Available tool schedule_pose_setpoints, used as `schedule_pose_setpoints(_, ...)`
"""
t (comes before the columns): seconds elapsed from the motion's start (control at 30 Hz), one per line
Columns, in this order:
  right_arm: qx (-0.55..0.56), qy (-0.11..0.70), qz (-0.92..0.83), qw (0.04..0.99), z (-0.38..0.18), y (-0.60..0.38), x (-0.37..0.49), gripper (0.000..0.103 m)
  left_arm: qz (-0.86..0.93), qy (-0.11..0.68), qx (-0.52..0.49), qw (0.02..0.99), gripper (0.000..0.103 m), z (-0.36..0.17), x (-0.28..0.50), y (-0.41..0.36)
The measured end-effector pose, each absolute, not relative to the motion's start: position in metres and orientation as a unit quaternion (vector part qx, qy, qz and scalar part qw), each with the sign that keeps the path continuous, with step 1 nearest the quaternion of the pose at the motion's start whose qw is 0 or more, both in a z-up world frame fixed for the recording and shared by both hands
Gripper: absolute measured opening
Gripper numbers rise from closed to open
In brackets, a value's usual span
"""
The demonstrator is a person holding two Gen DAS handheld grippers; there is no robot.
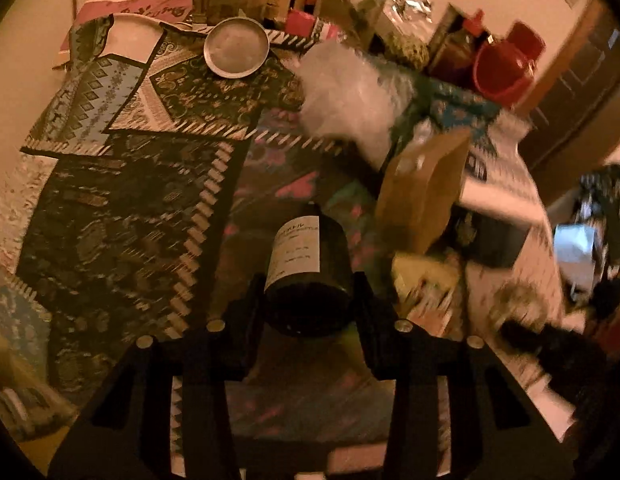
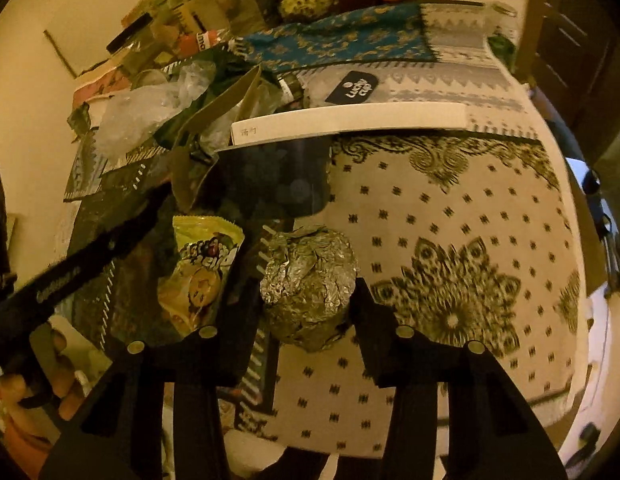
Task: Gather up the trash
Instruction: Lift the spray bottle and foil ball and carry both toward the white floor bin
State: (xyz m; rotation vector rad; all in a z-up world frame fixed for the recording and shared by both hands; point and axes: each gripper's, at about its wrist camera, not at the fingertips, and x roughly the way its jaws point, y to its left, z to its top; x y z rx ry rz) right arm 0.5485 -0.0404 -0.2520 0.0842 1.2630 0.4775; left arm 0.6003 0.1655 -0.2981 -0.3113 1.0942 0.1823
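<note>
The worktop [image 2: 449,208], draped in overlapping patterned cloths, fills both wrist views, with clutter banked along its far edge from ten to one o'clock. Among that heap lies a crumpled clear plastic bag [image 1: 349,92], soft, nearly weightless and likely to slip unless pinched at a bunched fold. At nine o'clock of the right tool lies a yellow printed snack wrapper [image 2: 198,272], flat and flimsy, best taken by a raised edge.

The left tool [image 1: 308,300] holds a dark cylindrical glass bottle with a pale paper label [image 1: 306,264], its fingers pressed on either side of the body near the base, the neck pointing away toward twelve o'clock. Glass is rigid, smooth, fairly heavy and breakable, so a firm hold on the widest part suits it.

The right tool [image 2: 308,296] grips a crumpled ball of silver foil [image 2: 310,280] at its middle. Foil is light and dents readily, yet it will not slide out.
</note>
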Motion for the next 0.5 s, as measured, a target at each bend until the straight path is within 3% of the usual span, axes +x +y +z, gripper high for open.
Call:
schedule_pose_setpoints(0.3,0.059,0.562,0.174,0.806,-0.238,-0.039,0.516,0.041,0.027,0.575,-0.117,0.81,0.041,-0.32,0.561,0.181)
schedule_pose_setpoints(0.5,0.082,0.539,0.146,0.826,-0.219,-0.039,0.496,0.041,-0.017,0.587,-0.104,0.803,0.049,-0.321,0.571,0.187)
